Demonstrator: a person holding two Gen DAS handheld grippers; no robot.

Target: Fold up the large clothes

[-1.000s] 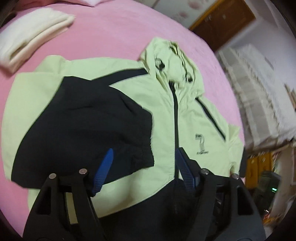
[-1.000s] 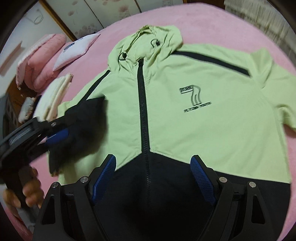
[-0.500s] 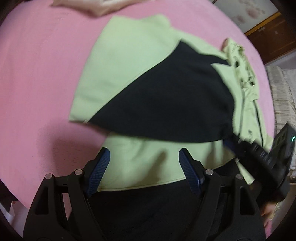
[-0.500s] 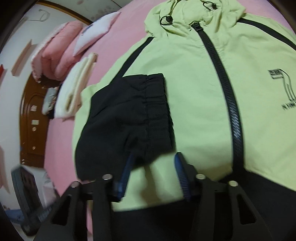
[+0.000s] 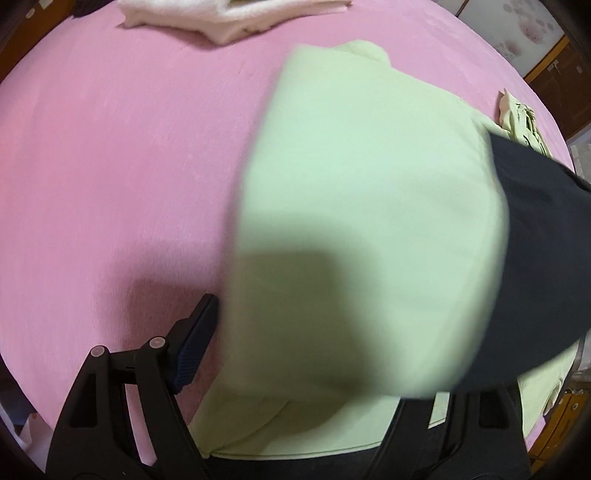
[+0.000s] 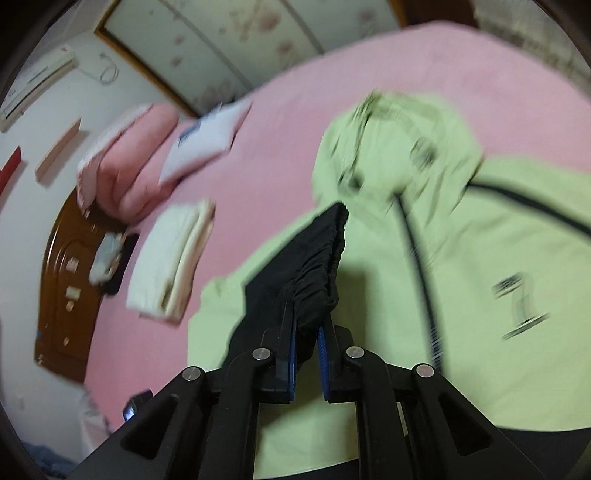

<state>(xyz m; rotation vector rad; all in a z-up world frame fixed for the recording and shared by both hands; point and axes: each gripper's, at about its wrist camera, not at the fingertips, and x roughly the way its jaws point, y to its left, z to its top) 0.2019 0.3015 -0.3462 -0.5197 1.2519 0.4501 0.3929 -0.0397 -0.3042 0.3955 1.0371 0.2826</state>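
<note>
A light green and black hooded jacket [image 6: 480, 295] lies front up on the pink bed [image 6: 258, 155]. My right gripper [image 6: 306, 321] has its jaws closing, and the pads press on the sleeve's black cuff [image 6: 310, 266], which hangs lifted above the jacket. In the left wrist view the raised green sleeve [image 5: 369, 203] sweeps blurred across the frame, its black end [image 5: 546, 258] at the right. My left gripper [image 5: 317, 332] points down at the jacket's edge and stands open. Its left finger [image 5: 195, 339] is over the pink sheet; the sleeve hides the right finger.
A folded white towel [image 6: 173, 258] lies on the bed left of the jacket, also at the top of the left wrist view [image 5: 229, 18]. A pink quilt [image 6: 125, 166] and a white pillow [image 6: 207, 140] sit at the bed's head. A wooden door [image 6: 62, 277] stands beyond.
My right gripper went from wide open to shut on the black cuff and lifted it. My left gripper swung to the jacket's left edge, and the sleeve now crosses its view.
</note>
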